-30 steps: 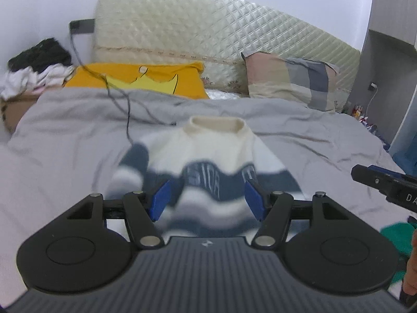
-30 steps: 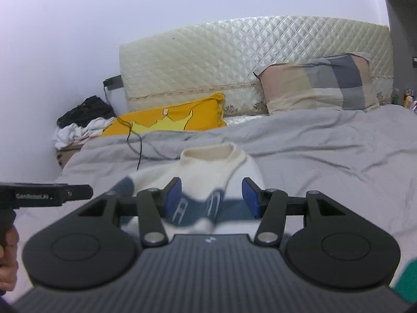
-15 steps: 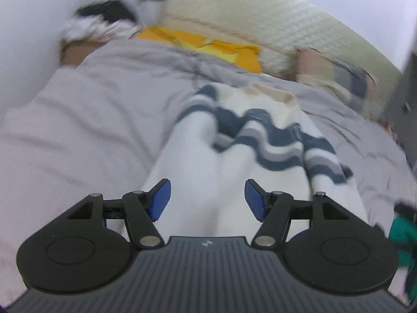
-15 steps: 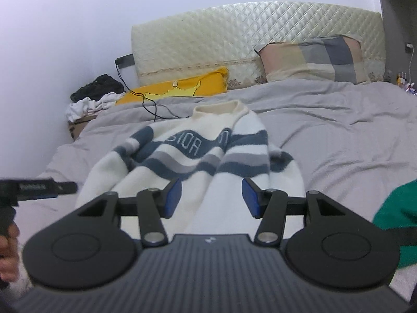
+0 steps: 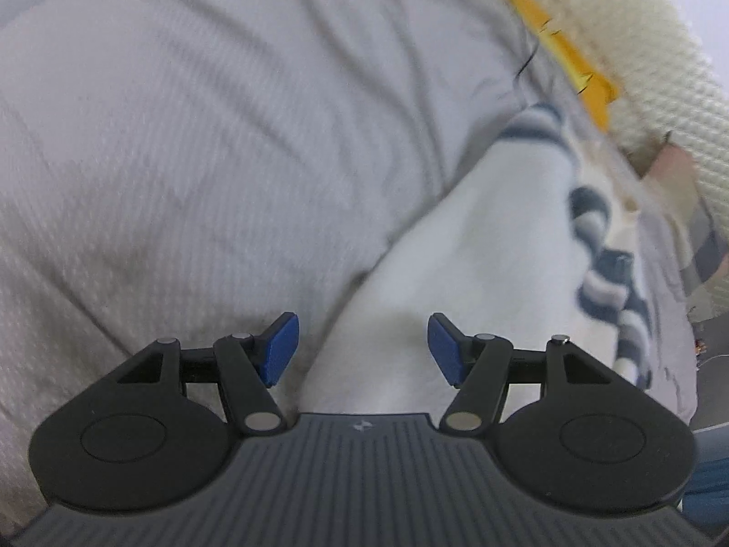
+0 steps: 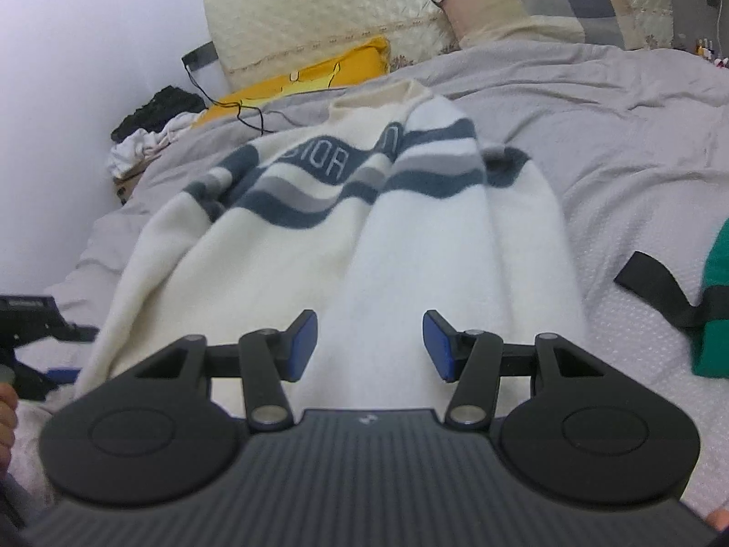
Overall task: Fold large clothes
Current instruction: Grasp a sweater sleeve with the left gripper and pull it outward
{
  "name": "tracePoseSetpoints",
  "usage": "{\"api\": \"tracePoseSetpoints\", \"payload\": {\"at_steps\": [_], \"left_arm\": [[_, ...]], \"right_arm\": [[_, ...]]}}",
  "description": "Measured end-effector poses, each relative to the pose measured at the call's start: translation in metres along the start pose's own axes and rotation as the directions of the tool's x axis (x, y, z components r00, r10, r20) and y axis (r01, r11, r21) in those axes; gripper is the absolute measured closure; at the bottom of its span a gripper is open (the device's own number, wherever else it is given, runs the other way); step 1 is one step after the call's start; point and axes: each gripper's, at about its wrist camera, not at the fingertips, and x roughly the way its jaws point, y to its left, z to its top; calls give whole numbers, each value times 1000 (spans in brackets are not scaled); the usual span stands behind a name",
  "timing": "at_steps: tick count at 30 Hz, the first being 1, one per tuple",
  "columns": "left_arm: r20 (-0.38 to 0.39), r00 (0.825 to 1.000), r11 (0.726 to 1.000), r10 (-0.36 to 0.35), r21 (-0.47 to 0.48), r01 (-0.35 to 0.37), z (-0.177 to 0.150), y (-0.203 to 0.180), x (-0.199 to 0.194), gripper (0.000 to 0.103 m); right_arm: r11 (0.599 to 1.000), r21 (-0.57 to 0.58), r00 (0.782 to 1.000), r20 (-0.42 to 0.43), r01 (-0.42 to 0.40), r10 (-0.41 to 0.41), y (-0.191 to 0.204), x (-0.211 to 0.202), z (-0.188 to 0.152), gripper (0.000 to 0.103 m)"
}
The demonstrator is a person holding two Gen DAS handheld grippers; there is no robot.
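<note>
A cream sweater (image 6: 319,237) with navy and grey wavy stripes lies spread on the grey bed, collar toward the headboard and hem toward me. My right gripper (image 6: 370,344) hovers low over the plain white lower part, open, with nothing between its blue pads (image 6: 303,344). My left gripper (image 5: 363,348) points steeply down at the sweater (image 5: 455,250) near its left edge, where it meets the grey sheet (image 5: 182,159). It is open too, and its pads press on nothing. This view is rolled and blurred.
A green garment (image 6: 715,310) with a black strap lies at the right. At the far left are the other gripper's black housing (image 6: 27,314) and a hand (image 6: 7,410). A yellow pillow (image 6: 310,77), a checked pillow (image 6: 537,4), a black cable and a clothes pile (image 6: 150,127) lie near the headboard.
Both grippers have come down close over the sweater. The left view has rolled and swung to the sweater's left edge. The sweater, blurred a second ago, now lies spread out.
</note>
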Motion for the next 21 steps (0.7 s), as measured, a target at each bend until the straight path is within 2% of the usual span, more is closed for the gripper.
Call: {"api": "tracePoseSetpoints", "payload": {"at_steps": [5, 11, 14, 15, 18, 19, 21], "left_arm": [[-33, 999, 1000, 12, 20, -11, -8, -4, 9, 35], [-90, 995, 996, -39, -80, 32, -24, 8, 6, 37], [-97, 995, 999, -13, -48, 9, -32, -2, 7, 55], [-101, 995, 999, -5, -40, 1, -32, -4, 7, 68], [-100, 995, 998, 13, -66, -19, -23, -7, 14, 92], [-68, 997, 996, 25, -80, -31, -21, -5, 9, 94], [-6, 997, 996, 79, -47, -79, -13, -9, -2, 94]], "right_arm": [[997, -69, 998, 52, 40, -37, 7, 10, 2, 50], [998, -51, 999, 22, 31, -30, 1, 29, 5, 50], [998, -32, 999, 11, 52, -52, -7, 37, 8, 50], [999, -15, 999, 3, 49, -49, -10, 39, 9, 50], [999, 1, 999, -6, 47, -47, -13, 42, 9, 50], [999, -2, 999, -3, 51, -51, -13, 42, 9, 50], [998, 2, 998, 1, 56, -56, -14, 41, 9, 50]]}}
